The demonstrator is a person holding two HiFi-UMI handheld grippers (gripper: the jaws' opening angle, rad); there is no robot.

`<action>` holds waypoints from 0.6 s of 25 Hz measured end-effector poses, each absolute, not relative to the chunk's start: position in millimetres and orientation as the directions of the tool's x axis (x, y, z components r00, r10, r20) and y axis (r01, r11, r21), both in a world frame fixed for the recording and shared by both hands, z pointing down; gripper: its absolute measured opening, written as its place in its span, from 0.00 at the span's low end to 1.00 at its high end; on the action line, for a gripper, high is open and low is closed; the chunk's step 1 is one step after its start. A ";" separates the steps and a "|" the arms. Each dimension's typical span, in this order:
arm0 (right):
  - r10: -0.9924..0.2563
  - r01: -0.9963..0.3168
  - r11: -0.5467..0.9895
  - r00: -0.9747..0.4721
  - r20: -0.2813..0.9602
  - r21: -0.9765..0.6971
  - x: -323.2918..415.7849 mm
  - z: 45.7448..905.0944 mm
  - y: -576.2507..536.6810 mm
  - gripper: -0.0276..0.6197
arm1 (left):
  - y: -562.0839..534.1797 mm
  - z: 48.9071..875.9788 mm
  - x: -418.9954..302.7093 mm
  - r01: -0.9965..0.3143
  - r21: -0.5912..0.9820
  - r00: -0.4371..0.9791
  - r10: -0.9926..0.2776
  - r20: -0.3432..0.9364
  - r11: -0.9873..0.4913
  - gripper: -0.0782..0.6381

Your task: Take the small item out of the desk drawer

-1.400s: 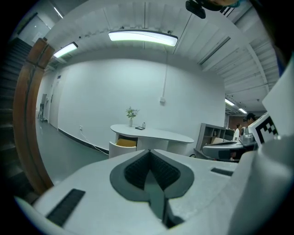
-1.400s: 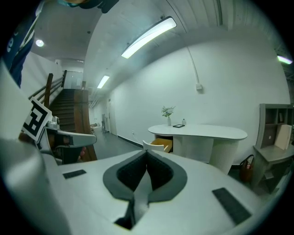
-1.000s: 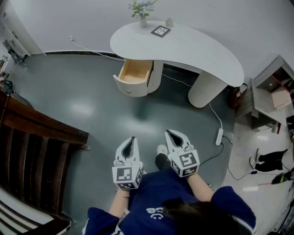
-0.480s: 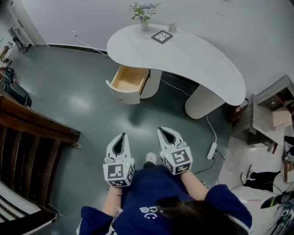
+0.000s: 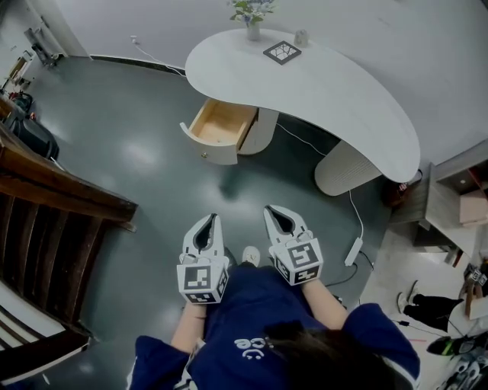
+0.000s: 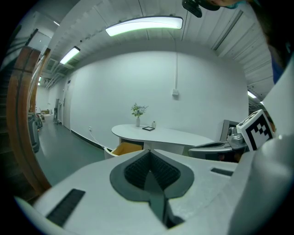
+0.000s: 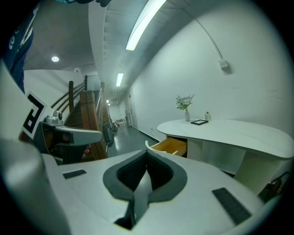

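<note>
Only the view has swung slightly: the counter [image 5: 335, 84] and open drawer [image 5: 223, 123] stay at upper centre, well ahead. The left gripper [image 5: 212, 221] and right gripper [image 5: 274, 213] keep their jaws closed and empty. No item shows in the drawer, so the approach is still to come.

Drawer [image 5: 223, 126] stands open, but its back end sits under the desk top [image 5: 335, 84], so that part of the inside is hidden from the head view. Both gripper views catch only its front rim and an inner wall [image 7: 171, 146]; the bottom is out of sight. Flat square thing [image 5: 282, 52] and small pot [image 5: 301, 36] on the desk are too small to identify. Flowers [image 5: 252, 11] are cut off by the top edge. Dark wooden stair [image 5: 53, 228] runs off the left edge, grey shelf [image 5: 446, 199] off the right.
</note>
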State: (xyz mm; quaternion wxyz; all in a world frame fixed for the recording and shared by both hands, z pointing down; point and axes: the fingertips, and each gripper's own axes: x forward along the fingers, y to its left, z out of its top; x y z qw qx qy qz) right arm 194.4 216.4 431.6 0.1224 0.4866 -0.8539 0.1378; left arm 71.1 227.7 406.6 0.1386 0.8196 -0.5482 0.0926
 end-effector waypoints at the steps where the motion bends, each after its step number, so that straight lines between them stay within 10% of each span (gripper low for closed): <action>1: -0.795 -0.864 0.491 -0.498 0.346 -0.116 194.1 432.6 214.9 0.05 | 225.4 407.8 70.6 -0.925 0.126 0.380 -0.873 0.304 -0.359 0.11; 15: -0.819 -0.896 0.432 -0.436 0.372 -0.101 190.7 437.1 131.7 0.05 | 119.4 425.3 64.5 -0.891 0.144 0.454 -0.835 0.312 -0.431 0.11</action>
